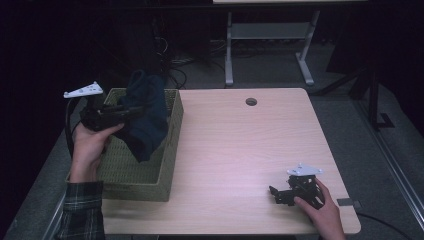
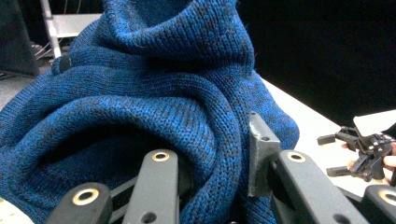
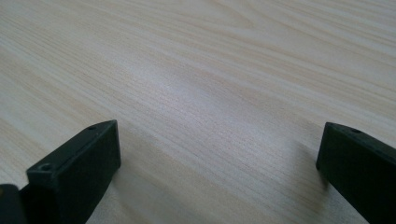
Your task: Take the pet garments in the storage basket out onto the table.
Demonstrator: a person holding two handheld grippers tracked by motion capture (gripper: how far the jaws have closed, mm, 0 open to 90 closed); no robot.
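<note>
**Two hand-held grippers at a bench: one lifts a knit, one rests**

One pale wood bench point(image 1: 240, 145) carries the whole scene; a round hole point(image 1: 251, 102) sits near its far edge. At the bench's left end stands a woven green basket point(image 1: 150, 182), open at the top, its near wall facing the person.

The blue knit point(image 1: 147, 117) hangs bunched over the basket, its upper folds raised above the rim and its lower end drooping inside, toward the right wall. In the left gripper view the knit point(image 2: 154, 88) shows ribbed folds of dark blue wool, crowded against the jaws.

The left hand-held gripper point(image 1: 125, 111) is held above the basket's far left corner, pointing right, with a grey three-cornered plate on top. Its jaws are pressed onto a thick fold of the knit, which passes between them and bulges on both sides.

The right hand-held gripper point(image 1: 274, 192) lies low over the bench near the front right corner, well apart from the basket, in the person's right hand point(image 1: 320, 212). In the right gripper view its jaws stand spread wide, with bare wood grain between them.
</note>
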